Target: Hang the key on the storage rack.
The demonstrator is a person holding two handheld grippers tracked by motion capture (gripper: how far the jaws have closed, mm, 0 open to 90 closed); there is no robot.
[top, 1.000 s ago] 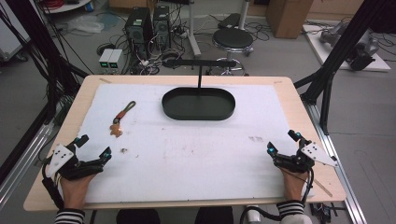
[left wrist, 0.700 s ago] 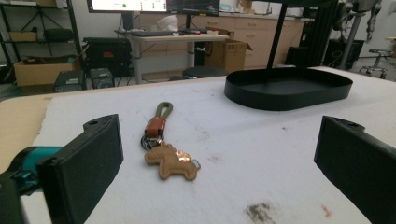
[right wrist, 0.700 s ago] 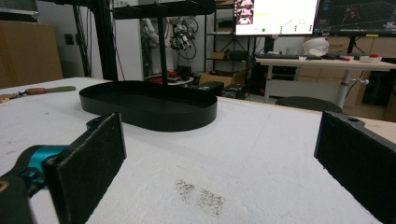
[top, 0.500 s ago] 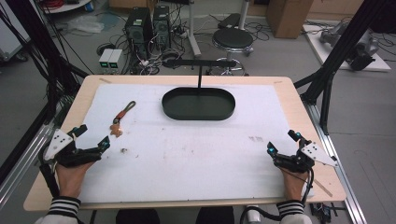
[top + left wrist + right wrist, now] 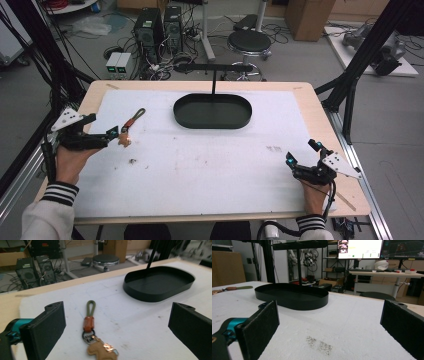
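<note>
High view shows the surface [image 5: 200,170], a wooden top under a white mat, spanning most of the frame. A black oval tray [image 5: 212,111] sits on the mat at upper centre, with a thin black post rising from behind its far rim. At the left edge of the frame, a hand holds the left tool [image 5: 102,131], jaws spread wide apart with nothing between them. At the lower right, the other hand holds the right tool [image 5: 302,154], jaws likewise parted and empty, well apart from the tray. A keychain [image 5: 131,126] lies on the mat at left of centre, just beside the left tool's tips. In the left gripper view, the keychain [image 5: 92,333] lies at lower centre between the two jaws, not touching either: a green loop, an orange band, a ring and a tan animal-shaped charm.
</note>
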